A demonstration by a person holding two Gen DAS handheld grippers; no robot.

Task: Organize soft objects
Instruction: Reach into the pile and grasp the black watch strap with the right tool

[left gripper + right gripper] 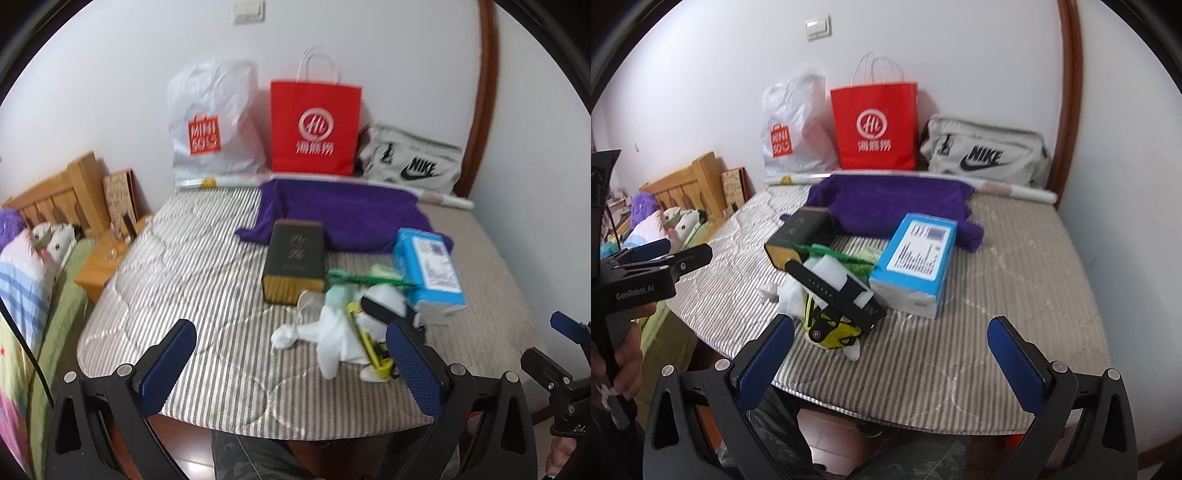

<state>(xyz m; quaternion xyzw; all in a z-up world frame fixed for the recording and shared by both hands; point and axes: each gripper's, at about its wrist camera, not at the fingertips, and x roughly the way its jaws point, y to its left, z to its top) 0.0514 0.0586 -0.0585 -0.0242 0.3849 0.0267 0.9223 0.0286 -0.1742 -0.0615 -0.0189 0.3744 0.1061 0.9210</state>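
Note:
A purple towel lies spread at the back of the striped table. In front of it lies a heap of small things: white crumpled cloth, a yellow-black soft toy, a black strap and green pieces. My left gripper is open and empty, above the near table edge just left of the heap. My right gripper is open and empty, near the front edge, right of the heap.
A dark box and a blue box flank the heap. A white Miniso bag, a red paper bag and a grey Nike bag stand against the wall. A bed lies left.

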